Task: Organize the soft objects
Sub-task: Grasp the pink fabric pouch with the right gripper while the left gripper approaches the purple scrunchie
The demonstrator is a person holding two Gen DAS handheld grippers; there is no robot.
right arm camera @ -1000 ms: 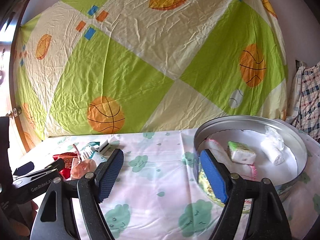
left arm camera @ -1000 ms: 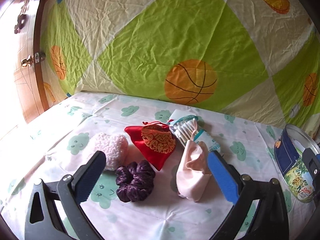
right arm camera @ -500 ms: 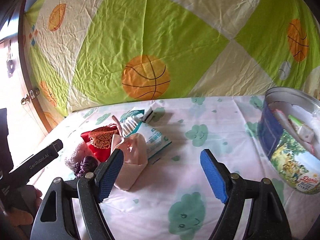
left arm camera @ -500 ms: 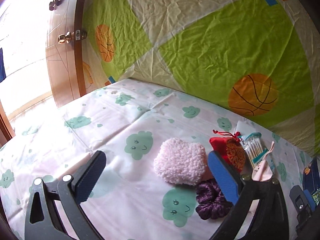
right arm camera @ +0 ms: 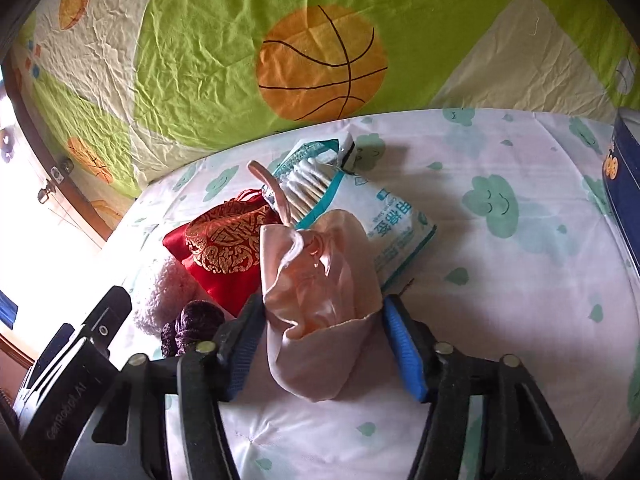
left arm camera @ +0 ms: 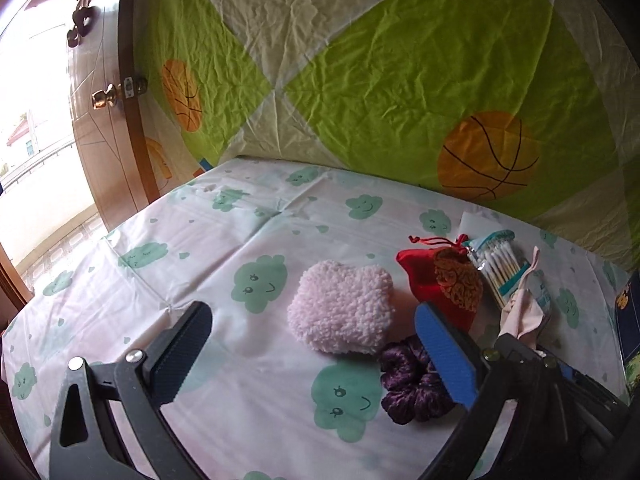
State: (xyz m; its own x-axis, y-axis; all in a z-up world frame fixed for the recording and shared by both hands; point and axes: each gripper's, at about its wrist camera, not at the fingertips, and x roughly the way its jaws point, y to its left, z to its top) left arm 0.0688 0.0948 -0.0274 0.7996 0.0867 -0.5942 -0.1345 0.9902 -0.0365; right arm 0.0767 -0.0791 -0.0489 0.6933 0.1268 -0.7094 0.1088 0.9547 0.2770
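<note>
The pale pink satin drawstring pouch [right arm camera: 320, 300] is bracketed by the right gripper [right arm camera: 324, 340], whose blue-padded fingers [right arm camera: 404, 354] touch its sides without visibly squeezing; whether it is gripped cannot be told. The pouch lies on the cloud-printed tablecloth [right arm camera: 520, 280], overlapping a packet of cotton swabs [right arm camera: 384, 220]. The left gripper [left arm camera: 316, 354] is held spread and empty near the fluffy pink pad [left arm camera: 342, 306]. A pick-up seems in hand; next, firm closure, a lift, and carriage to the blue tin [right arm camera: 624, 184] are likely called for.
</note>
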